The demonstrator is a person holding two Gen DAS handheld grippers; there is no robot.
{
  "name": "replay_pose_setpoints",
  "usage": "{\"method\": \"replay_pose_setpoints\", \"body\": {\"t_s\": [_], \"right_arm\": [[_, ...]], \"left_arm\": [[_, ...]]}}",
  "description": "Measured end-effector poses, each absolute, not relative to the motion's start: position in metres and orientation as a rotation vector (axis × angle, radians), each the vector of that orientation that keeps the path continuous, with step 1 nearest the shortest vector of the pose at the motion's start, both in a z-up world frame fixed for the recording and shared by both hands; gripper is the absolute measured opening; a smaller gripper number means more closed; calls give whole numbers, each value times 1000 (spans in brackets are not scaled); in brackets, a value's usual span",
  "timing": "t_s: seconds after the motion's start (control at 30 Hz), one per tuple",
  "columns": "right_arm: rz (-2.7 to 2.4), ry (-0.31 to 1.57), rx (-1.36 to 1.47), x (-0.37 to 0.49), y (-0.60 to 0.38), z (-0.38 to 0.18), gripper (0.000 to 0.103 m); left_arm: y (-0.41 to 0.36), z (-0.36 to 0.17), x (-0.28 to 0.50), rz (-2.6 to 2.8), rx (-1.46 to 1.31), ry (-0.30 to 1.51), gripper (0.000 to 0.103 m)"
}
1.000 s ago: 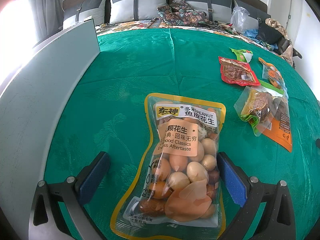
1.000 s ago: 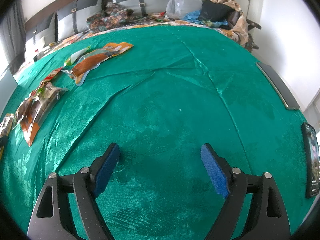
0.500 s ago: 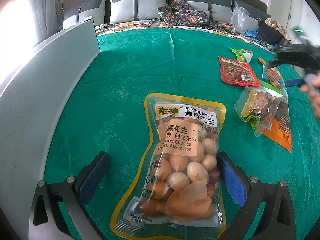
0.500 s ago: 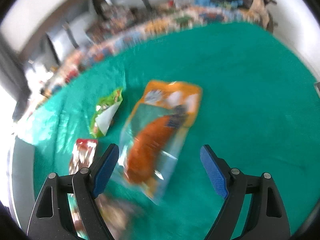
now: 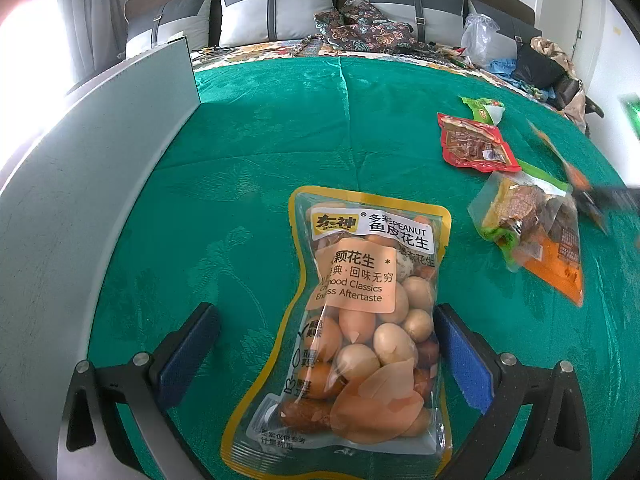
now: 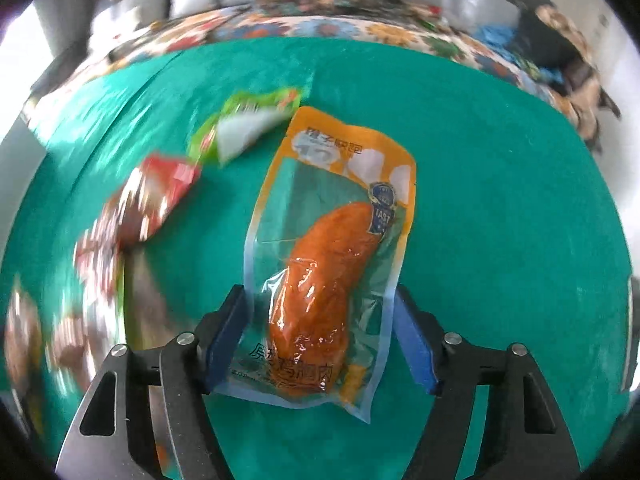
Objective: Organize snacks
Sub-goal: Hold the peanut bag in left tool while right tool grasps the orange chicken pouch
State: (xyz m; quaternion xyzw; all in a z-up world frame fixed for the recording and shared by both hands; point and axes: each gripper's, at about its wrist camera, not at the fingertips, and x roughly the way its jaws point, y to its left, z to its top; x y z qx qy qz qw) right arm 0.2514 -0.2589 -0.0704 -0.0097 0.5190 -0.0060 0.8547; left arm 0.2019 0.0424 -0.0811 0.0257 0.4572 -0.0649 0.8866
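Note:
In the left wrist view a yellow-edged peanut bag (image 5: 356, 320) lies flat on the green cloth between the open jaws of my left gripper (image 5: 320, 356), which do not touch it. In the right wrist view an orange and clear chicken-breast pouch (image 6: 328, 264) lies between the open jaws of my right gripper (image 6: 320, 336). The blue pads sit just beside the pouch's two long edges. The right gripper shows blurred at the far right of the left wrist view (image 5: 612, 196).
A red snack pack (image 5: 476, 144), a green pack (image 5: 482, 108) and a clear and orange pack (image 5: 532, 224) lie right of the peanut bag. A grey upright panel (image 5: 80, 184) stands along the left. Pillows (image 5: 276, 12) and clutter sit at the back.
My right gripper has swung left across the cloth and come down over the chicken pouch, its jaws narrower than before. The left gripper and peanut bag have not moved.

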Motion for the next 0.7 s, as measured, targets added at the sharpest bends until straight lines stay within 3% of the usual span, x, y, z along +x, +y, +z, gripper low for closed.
{"method": "replay_pose_setpoints", "body": {"t_s": [0.23,0.33,0.47,0.7], "right_arm": [[123,1033,-199,131,-271,-69,73],[142,974,-201,92,-275,-72,80],[91,916,-38,84,-291,-82,86],[68,914,-36,85,-287,-80,87]], "left_arm": [[42,-81,202,-135,53,951,103],[42,-81,202,-135,53,951,103],[42,-81,202,-135,53,951,103],[42,-81,202,-135,53,950,103]]}}
